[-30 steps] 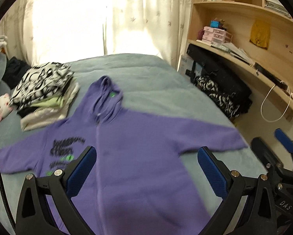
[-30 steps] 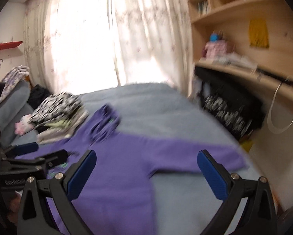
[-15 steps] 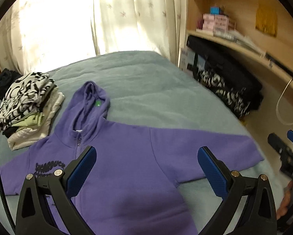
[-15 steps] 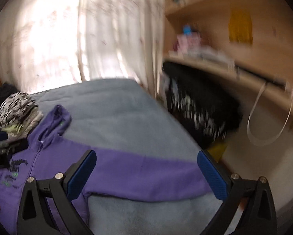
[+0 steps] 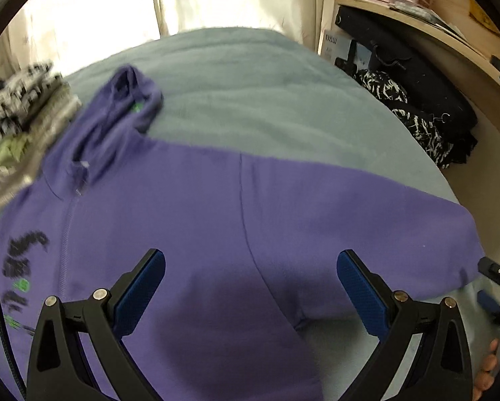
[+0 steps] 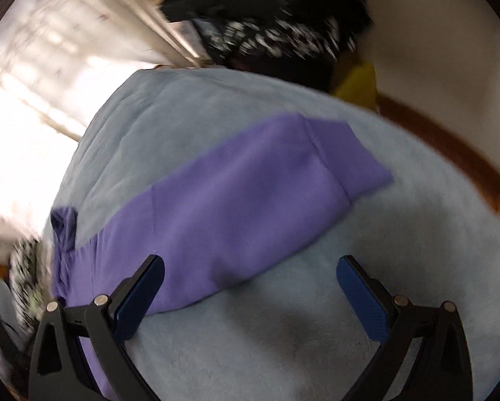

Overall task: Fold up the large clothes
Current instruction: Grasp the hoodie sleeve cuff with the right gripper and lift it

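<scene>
Looking down my left wrist view first: left gripper (image 5: 250, 287) hangs over the chest of the purple hoodie (image 5: 216, 220), jaws spread wide, nothing between the blue pads. Hoodie lies front up and flat on the grey-blue bed (image 5: 266, 100), zip closed, hood (image 5: 126, 100) pointing toward the window edge, black and green print on the chest panel at my left. Fabric reads as thick fleece, matte, soft creases only. Its sleeve (image 5: 400, 234) runs out straight toward the shelf-side edge of the bed, which I judge is deliberate: spread flat so each part can be folded inward. A stack of folded clothes (image 5: 22, 117) sits at the far left corner, just beside the hood, probably the finished pile. At the lower right rim, part of the other tool and a fingertip show.

Right wrist view: right gripper (image 6: 250, 294) also released, jaws wide apart, hovering over bare bed near the sleeve's underside. Cuff (image 6: 350, 160) is ribbed, squared off, lying near the bed's edge. Frame is smeared with motion, so I can't say for sure whether the left pad touches the cloth. My guess: the sleeve is the first fold, and it is not yet gripped.
</scene>
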The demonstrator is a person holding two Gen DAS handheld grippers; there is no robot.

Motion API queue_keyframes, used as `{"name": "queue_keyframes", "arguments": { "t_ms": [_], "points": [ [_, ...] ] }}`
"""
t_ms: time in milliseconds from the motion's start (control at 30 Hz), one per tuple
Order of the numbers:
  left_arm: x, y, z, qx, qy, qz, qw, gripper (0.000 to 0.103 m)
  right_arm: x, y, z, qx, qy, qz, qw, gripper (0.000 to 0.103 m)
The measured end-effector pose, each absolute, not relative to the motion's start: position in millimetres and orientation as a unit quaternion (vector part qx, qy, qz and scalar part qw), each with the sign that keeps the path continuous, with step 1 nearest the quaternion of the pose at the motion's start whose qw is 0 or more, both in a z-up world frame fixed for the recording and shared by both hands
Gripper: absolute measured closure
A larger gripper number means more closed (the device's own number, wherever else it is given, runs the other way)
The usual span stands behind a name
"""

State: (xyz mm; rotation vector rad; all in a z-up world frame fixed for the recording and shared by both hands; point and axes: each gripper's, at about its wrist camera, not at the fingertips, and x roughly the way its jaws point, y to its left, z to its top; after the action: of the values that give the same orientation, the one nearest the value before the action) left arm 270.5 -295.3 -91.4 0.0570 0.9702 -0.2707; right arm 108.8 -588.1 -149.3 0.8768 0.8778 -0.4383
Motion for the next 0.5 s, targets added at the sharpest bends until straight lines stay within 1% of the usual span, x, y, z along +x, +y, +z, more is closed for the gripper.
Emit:
{"name": "queue_keyframes", "arguments": {
  "t_ms": [167, 200, 233, 267, 300, 333, 367, 433, 467, 500],
  "points": [
    [277, -278, -108, -0.016, 0.486, -0.127, 0.864, 0.004, 114, -594, -158, 0.437, 0.384, -0.205, 0.787, 0.0],
    [277, -273, -110, -0.022, 0.489, -0.12, 0.864, 0.004, 117, -595, -159, 0.439, 0.38, -0.206, 0.788, 0.002],
    [277, -268, -111, -0.027, 0.489, -0.11, 0.865, 0.007, 120, -598, -160, 0.442, 0.375, -0.21, 0.787, 0.007],
    [278, -263, -111, -0.033, 0.491, -0.111, 0.864, 0.01, 123, -600, -161, 0.445, 0.372, -0.213, 0.787, 0.01],
    [279, -259, -110, -0.039, 0.493, -0.115, 0.861, 0.012, 126, -604, -163, 0.447, 0.37, -0.219, 0.785, 0.016],
    [279, -254, -110, -0.046, 0.495, -0.116, 0.86, 0.016, 128, -607, -162, 0.45, 0.364, -0.224, 0.784, 0.028],
    [279, -249, -108, -0.051, 0.495, -0.116, 0.86, 0.021, 129, -609, -161, 0.452, 0.357, -0.225, 0.786, 0.037],
    [274, -235, -102, -0.067, 0.484, -0.113, 0.865, 0.022, 132, -612, -156, 0.457, 0.35, -0.221, 0.788, 0.087],
    [270, -227, -97, -0.072, 0.473, -0.112, 0.871, 0.022, 132, -610, -151, 0.459, 0.342, -0.215, 0.791, 0.092],
    [266, -220, -95, -0.074, 0.464, -0.11, 0.876, 0.022, 132, -606, -142, 0.456, 0.328, -0.21, 0.801, 0.092]
  ]
}}
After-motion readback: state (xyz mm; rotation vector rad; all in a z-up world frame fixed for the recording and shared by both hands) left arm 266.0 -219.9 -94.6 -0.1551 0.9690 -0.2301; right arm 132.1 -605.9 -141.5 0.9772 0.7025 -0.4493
